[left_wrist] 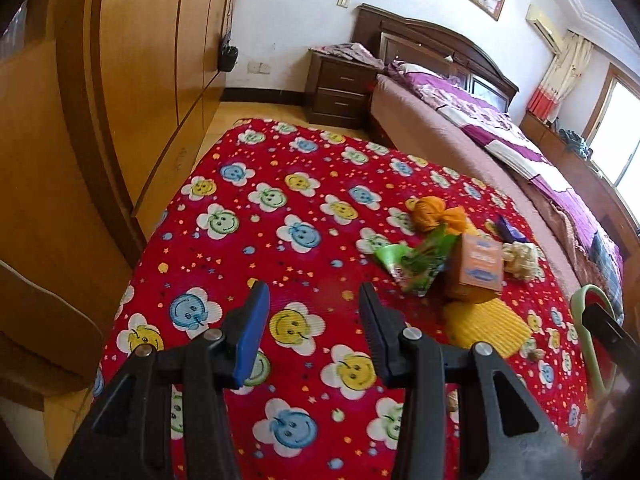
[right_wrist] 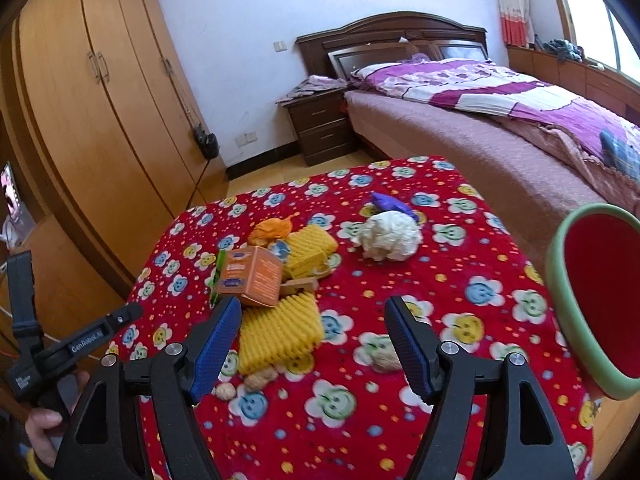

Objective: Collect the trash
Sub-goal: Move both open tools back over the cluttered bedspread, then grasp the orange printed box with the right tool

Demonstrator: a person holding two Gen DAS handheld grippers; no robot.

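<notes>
Still nothing collected: left gripper half open, empty; right gripper wide, empty; box, foam, tissue ahead; bin right.

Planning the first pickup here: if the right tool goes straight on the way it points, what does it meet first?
Probably the yellow ridged sponge, lying just ahead of the right tool toward its left finger, with the orange box behind it. Depth is unclear; dead centre it may reach only the red tablecloth.
</notes>
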